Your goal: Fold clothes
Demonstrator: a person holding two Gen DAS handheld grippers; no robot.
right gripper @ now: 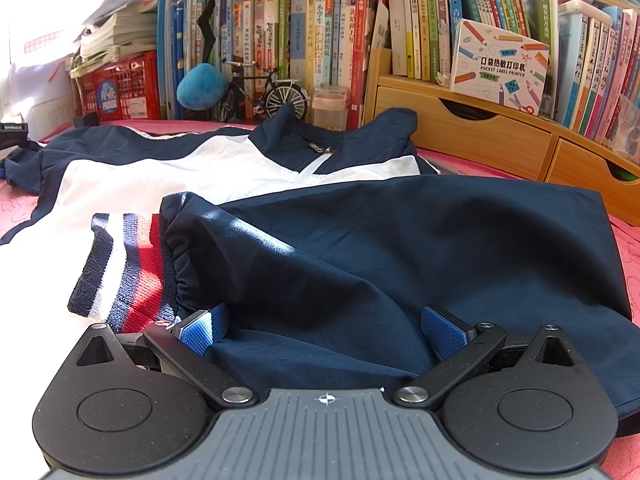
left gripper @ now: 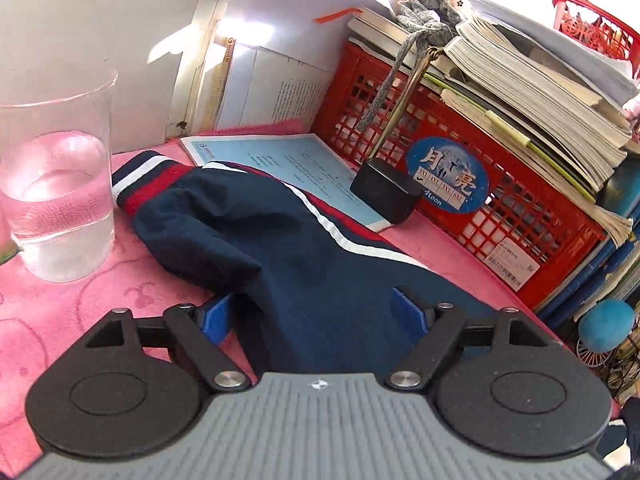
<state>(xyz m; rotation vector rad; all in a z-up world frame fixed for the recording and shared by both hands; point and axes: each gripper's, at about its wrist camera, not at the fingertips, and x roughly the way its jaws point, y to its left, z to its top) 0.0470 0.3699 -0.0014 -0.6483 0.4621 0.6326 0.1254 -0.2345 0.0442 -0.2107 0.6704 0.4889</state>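
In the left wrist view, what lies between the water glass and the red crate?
The jacket sleeve with its striped cuff, then a blue booklet and a small black box, seen in the left wrist view.

Navy jacket (right gripper: 400,248) with white chest panel, cuffs (right gripper: 120,268) striped navy, white and red; pink patterned cloth (left gripper: 80,300) beneath; red lattice crate (left gripper: 460,152) with blue oval label; blue gripper pads (right gripper: 444,336).

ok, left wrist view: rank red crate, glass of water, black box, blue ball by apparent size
1. red crate
2. glass of water, though it sits nearer the camera, so its rank is unsure
3. black box
4. blue ball; close to the box, and at the distorted edge.
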